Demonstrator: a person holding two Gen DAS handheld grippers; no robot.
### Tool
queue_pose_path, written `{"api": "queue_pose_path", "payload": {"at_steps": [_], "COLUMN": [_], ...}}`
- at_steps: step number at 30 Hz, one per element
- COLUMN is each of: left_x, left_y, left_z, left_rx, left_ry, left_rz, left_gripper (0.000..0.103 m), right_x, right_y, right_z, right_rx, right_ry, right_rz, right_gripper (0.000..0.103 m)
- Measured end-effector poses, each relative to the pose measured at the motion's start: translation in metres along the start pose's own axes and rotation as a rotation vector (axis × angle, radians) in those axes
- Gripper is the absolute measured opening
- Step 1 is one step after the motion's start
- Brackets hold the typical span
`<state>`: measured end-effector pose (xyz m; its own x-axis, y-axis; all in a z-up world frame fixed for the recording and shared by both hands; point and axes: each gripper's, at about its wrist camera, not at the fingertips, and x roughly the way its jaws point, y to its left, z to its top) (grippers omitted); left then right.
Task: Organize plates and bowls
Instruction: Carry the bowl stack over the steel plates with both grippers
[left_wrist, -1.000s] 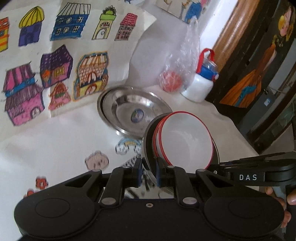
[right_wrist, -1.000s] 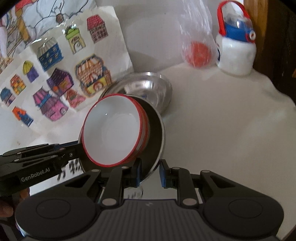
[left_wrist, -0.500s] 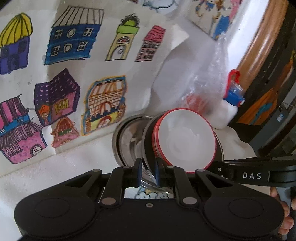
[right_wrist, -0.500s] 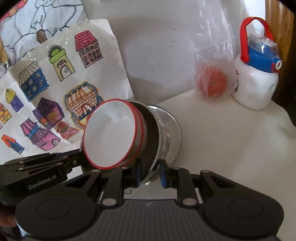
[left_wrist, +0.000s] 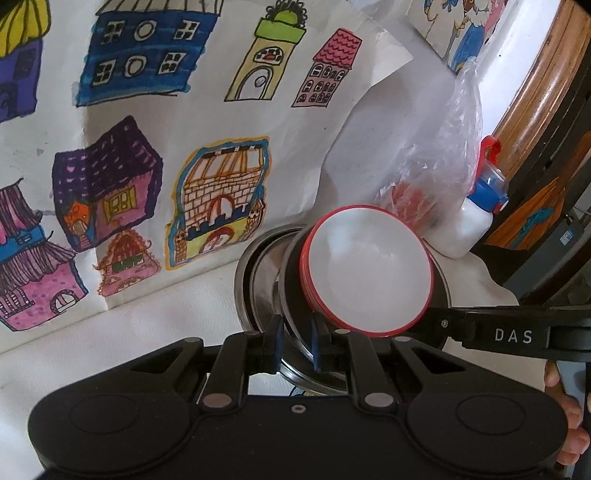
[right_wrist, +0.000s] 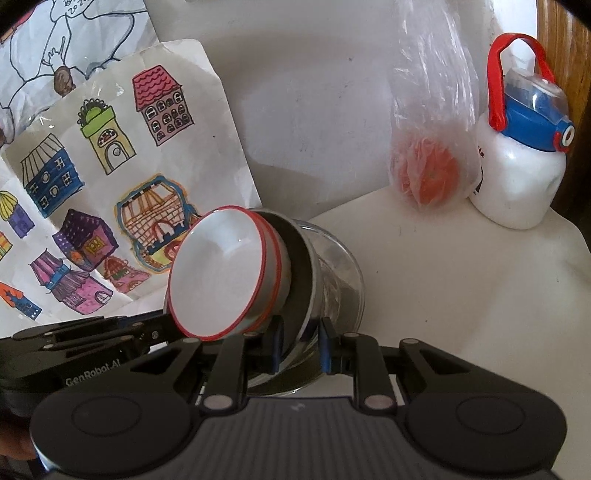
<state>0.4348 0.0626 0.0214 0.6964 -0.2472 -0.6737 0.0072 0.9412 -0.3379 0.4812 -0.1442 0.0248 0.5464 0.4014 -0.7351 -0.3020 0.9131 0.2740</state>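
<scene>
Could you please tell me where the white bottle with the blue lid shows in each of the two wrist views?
Left wrist view: the white bottle sits at the right edge, at mid-height, behind the plastic bag.
Right wrist view: the bottle stands upper right, right of the bag.
Shared landmark: the red-rimmed white bowl.

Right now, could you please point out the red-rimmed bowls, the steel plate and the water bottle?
red-rimmed bowls (left_wrist: 369, 269), left wrist view, white inside of top bowl.
steel plate (right_wrist: 343, 284), right wrist view, shiny rim.
water bottle (right_wrist: 517, 184), right wrist view, white body.
</scene>
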Motion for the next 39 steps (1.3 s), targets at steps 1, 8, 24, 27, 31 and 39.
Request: {"api": "queue_pose_path", "payload": {"at_steps": [1, 8, 24, 27, 31, 39], "left_x": [0.002, 0.002, 0.013, 0.016, 0.019, 0.022], "left_y": [-0.002, -0.005, -0.007, -0.007, -0.006, -0.005], "left_z": [0.001, 0.007, 0.013, 0.013, 0.012, 0.012], "left_rx": [0.002, 0.013, 0.019, 0.017, 0.010, 0.000], "left_ry": [-0.001, -0.014, -0.005, -0.001, 0.007, 0.014], "left_rz": [0.001, 0.006, 0.014, 0.013, 0.014, 0.019], "left_gripper": [0.015, 0.015, 0.015, 0.015, 0.015, 0.015], "right_x": [0.000, 0.003, 0.013, 0.014, 0.016, 0.019], "right_y": [0.000, -0.004, -0.008, -0.008, -0.008, -0.009], "right_z": [0.000, 0.000, 0.001, 0.001, 0.002, 0.003], "right_rx": [-0.001, 0.004, 0.009, 0.009, 0.005, 0.008], "right_ry": [0.000, 0.002, 0.009, 0.011, 0.013, 0.016], "right_rz": [0.000, 0.001, -0.006, -0.009, -0.010, -0.005], "right_gripper": [0.023, 0.023, 0.023, 0.023, 0.023, 0.023]}}
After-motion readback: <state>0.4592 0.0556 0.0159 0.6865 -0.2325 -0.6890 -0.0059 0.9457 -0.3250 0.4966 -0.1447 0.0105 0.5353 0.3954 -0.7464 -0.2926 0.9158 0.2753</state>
